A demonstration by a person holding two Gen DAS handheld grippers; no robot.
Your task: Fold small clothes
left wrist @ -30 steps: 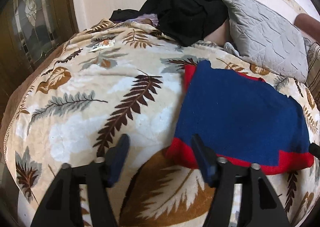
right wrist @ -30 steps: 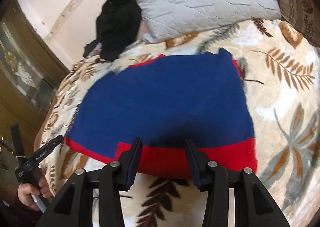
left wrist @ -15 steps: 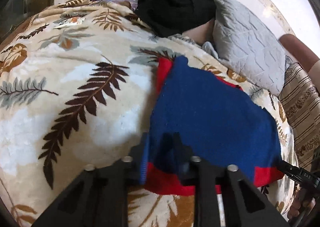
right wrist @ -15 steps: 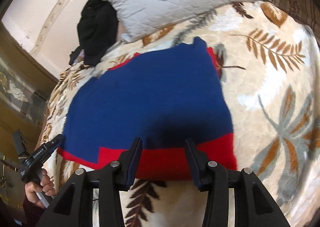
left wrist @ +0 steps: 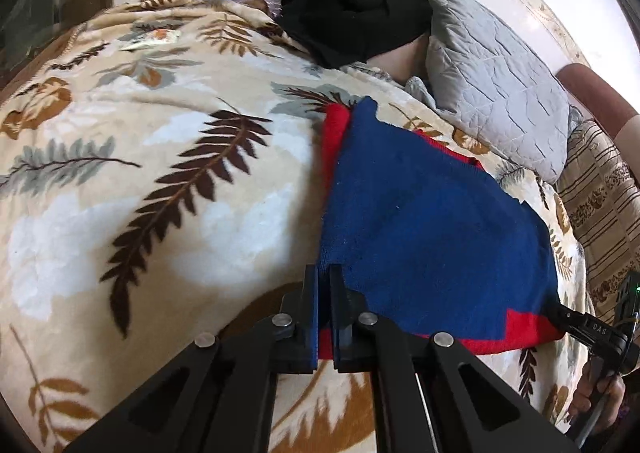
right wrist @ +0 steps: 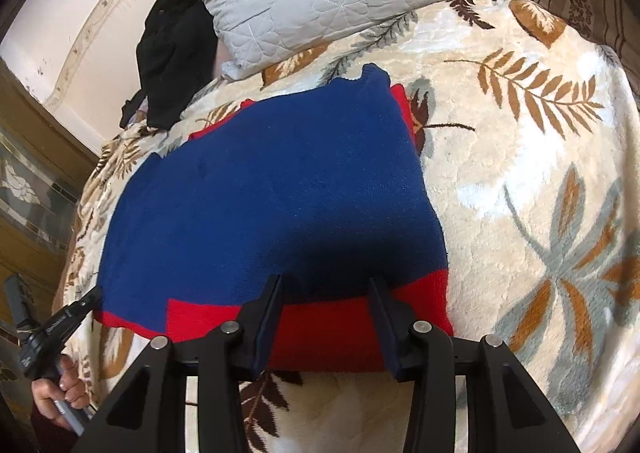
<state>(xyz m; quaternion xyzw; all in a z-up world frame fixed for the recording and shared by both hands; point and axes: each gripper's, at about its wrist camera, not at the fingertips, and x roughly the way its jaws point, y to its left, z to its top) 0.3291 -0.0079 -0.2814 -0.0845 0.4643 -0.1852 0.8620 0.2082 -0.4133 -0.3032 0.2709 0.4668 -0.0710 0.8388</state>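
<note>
A blue knitted garment [left wrist: 432, 229] with a red hem lies flat on the leaf-patterned blanket [left wrist: 160, 173]. My left gripper [left wrist: 325, 287] is shut on its near left corner, and blue and red knit shows between the two pads. In the right wrist view the same garment [right wrist: 272, 189] fills the middle. My right gripper [right wrist: 326, 293] stands open over the red hem near the right corner, one finger on each side of a stretch of red band, and the pads do not press on it.
A grey quilted pillow [left wrist: 496, 77] and a heap of black clothes [left wrist: 352, 1] lie at the far end against the wall. Striped fabric [left wrist: 600, 213] borders the right side. A hand [right wrist: 60, 385] holds the left gripper's handle at the bed's near left edge.
My left gripper swung right to the garment's near left corner and went from wide open to shut on it. My right gripper came closer to the red hem, still equally open.
</note>
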